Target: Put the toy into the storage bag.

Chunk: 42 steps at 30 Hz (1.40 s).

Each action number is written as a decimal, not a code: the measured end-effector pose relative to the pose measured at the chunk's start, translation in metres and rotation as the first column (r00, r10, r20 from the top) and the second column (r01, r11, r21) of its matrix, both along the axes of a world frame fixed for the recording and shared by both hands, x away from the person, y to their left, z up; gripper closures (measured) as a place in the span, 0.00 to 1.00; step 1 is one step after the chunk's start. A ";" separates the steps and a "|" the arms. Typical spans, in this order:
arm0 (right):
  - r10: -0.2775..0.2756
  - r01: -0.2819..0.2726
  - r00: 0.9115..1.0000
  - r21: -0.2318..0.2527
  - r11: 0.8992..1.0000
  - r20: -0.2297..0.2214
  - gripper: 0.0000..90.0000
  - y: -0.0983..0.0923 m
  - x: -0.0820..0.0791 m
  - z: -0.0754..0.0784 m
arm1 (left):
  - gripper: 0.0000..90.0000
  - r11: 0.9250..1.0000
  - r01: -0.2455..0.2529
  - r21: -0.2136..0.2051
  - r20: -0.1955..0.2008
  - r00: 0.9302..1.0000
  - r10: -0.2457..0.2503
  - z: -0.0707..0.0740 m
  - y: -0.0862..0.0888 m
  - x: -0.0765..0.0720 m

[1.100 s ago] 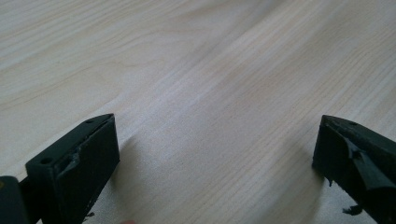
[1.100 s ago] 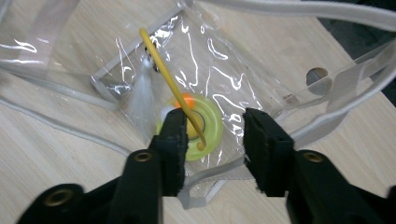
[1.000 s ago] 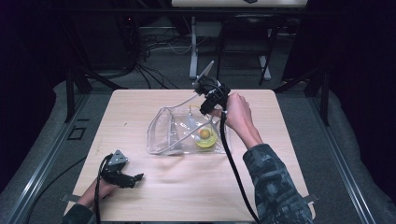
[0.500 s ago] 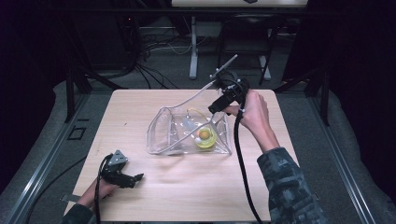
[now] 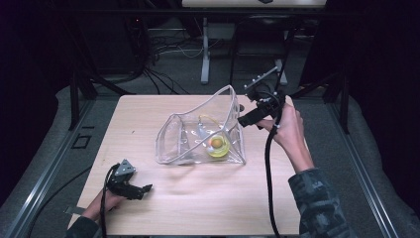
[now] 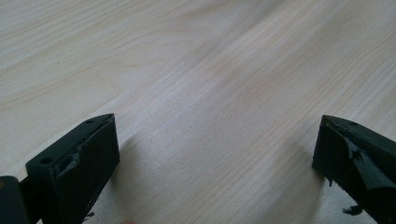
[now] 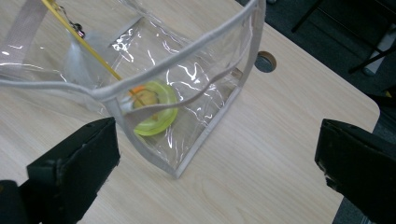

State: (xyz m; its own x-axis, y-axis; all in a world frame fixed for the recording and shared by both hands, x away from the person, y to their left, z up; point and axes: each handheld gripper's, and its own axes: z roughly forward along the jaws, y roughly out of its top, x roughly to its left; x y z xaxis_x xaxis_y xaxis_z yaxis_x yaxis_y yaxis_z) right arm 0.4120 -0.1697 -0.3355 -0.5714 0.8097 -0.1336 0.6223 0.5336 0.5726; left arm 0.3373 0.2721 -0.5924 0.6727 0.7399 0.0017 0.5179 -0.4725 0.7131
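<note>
We see a pale wood table (image 5: 148, 124) on grey floor (image 5: 44, 134); clear bag (image 5: 198, 134) centre, right gripper (image 5: 241, 120) at three o'clock, jaws just spread, empty; left gripper (image 5: 146, 189) at seven, agape.

clear bag (image 5: 198, 134), yellow-green disc (image 5: 217, 147)

A: Right gripper (image 5: 246, 119) status?
B: Held up at the far right, forearm reaching in from the bottom right corner, jaws pointing left. Jaws have just been opening, now spread wide, nothing between the pads.
A: Left gripper (image 5: 143, 189)?
B: Low at the near left edge, hand (image 5: 106, 202) wrapped round it. Jaws wide apart, nothing gripped.
</note>
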 end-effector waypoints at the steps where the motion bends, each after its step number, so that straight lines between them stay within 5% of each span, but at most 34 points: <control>1: -0.004 0.004 1.000 0.002 1.000 -0.002 0.00 -0.004 -0.002 -0.002 | 0.00 1.000 0.000 0.000 0.000 1.000 0.000 0.000 0.000 0.000; 21: -0.099 0.108 0.987 0.061 0.992 -0.130 0.00 -0.072 -0.017 -0.087 | 0.00 1.000 -0.001 -0.001 0.001 1.000 0.001 0.000 0.000 0.000; 42: -0.154 0.174 0.958 0.068 0.982 -0.240 0.00 -0.096 -0.047 -0.167 | 0.00 1.000 -0.001 -0.001 0.000 1.000 0.001 0.000 0.000 0.000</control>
